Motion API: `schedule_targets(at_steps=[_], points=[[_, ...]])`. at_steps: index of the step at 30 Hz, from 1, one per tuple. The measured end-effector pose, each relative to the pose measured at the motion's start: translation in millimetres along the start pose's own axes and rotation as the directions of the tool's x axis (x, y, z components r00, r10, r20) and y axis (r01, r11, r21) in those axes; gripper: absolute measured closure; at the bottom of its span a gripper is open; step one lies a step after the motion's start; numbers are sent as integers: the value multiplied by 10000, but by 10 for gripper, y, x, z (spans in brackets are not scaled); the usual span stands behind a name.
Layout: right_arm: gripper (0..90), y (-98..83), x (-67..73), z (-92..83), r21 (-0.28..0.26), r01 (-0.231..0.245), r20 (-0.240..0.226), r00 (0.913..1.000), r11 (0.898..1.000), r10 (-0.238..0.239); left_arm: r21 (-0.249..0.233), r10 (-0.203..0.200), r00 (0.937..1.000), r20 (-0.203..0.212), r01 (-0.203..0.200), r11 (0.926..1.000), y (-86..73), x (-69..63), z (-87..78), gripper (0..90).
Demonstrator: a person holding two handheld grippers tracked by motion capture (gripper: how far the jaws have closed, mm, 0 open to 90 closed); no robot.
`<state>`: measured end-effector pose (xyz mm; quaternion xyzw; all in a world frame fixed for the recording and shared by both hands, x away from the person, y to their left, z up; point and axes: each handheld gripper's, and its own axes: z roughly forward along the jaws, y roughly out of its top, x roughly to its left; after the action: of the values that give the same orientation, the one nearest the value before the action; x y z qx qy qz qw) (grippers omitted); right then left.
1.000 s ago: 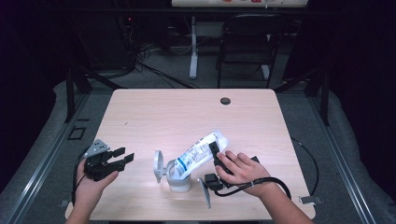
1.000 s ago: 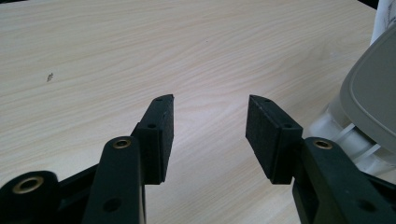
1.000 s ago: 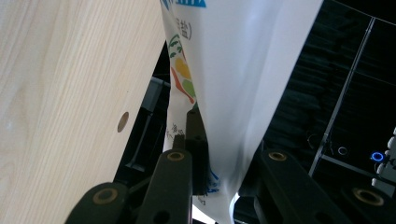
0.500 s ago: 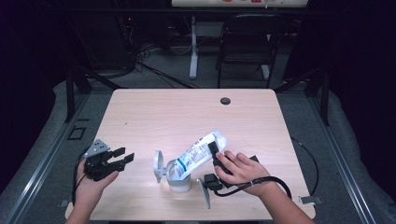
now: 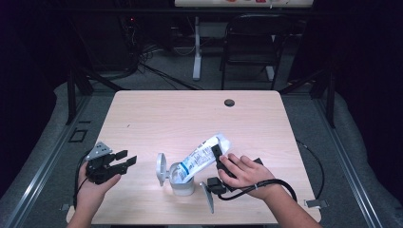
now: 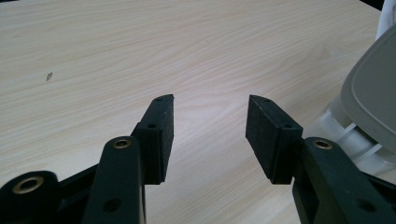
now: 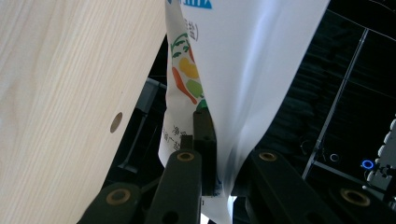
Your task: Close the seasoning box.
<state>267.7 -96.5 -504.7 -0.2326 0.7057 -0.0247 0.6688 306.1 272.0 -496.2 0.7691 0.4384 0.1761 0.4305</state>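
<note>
High view showed a white pouch (image 5: 205, 154) tilted over a small grey tub (image 5: 182, 183) near the table's (image 5: 190, 118) front edge, its low end in the tub's mouth and its long axis rising toward the right. The right gripper (image 5: 219, 154) was clamped on the pouch's upper part, jaws pinching the film in the right gripper view (image 7: 219, 154). The left gripper (image 5: 124, 160) rested at the front left corner, jaws apart and holding nothing (image 6: 210, 130), with the tub and its raised lid (image 5: 161, 169) just to its right. The left hand looked nearer the tub.
</note>
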Motion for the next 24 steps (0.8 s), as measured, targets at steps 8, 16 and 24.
schedule_targets(at_steps=[8,16,24], points=[[872,-6,-27,-11,8,330,-66,9994,9995,-330,10,10,10000,-1,-10,10000,-3,4,3,523],[876,-18,-26,-11,-218,357,-26,9994,9991,-357,25,-5,10000,6,5,10000,-4,2,5,523],[880,-36,-45,-25,-217,333,-122,9994,9992,-336,22,-43,10000,14,43,10000,-7,4,9,523]])
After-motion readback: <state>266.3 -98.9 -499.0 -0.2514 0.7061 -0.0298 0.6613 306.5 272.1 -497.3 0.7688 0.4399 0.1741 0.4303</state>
